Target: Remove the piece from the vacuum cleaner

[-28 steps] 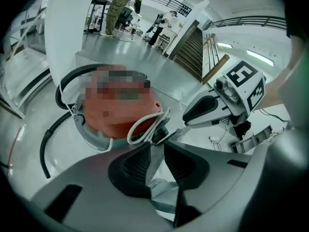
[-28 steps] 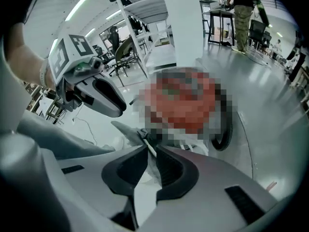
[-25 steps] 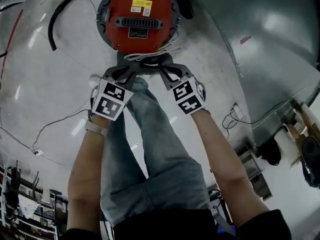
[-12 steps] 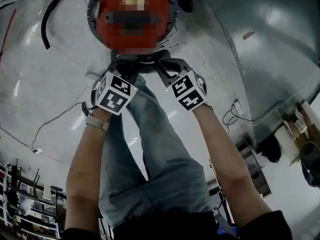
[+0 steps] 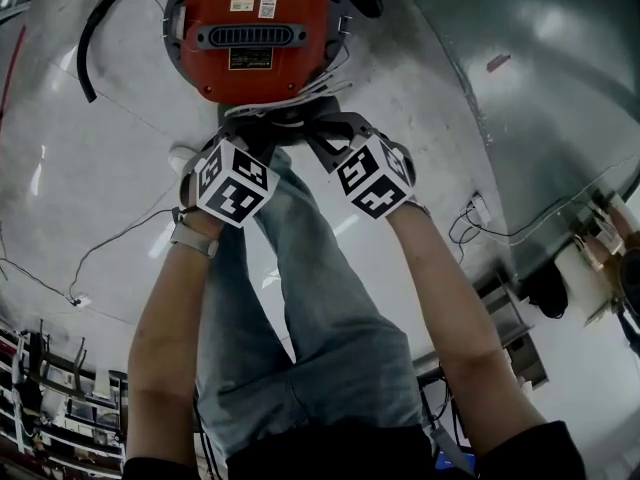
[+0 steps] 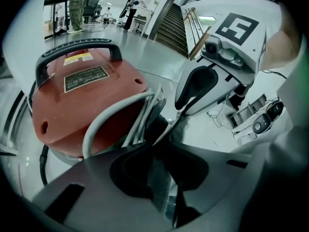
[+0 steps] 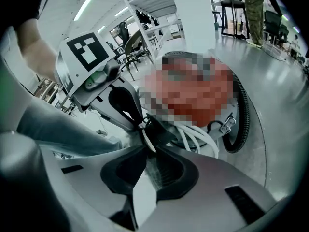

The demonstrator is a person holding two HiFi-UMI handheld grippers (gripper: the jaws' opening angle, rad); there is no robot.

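Vacuum cleaner (image 5: 250,33), red, stands on the floor just ahead of the person's legs, with a white cord (image 6: 111,120) looped against its near side. The left gripper (image 6: 161,124) is clenched, tips against the cord loops, nothing clearly between them. The right gripper (image 7: 145,129) is also clenched and seems to pinch one cord strand. Which piece comes off is unclear from here. Best approach, judged: get a firm hold on one part only, brace the body with the other gripper, and pull straight and slowly so the loops don't snag.
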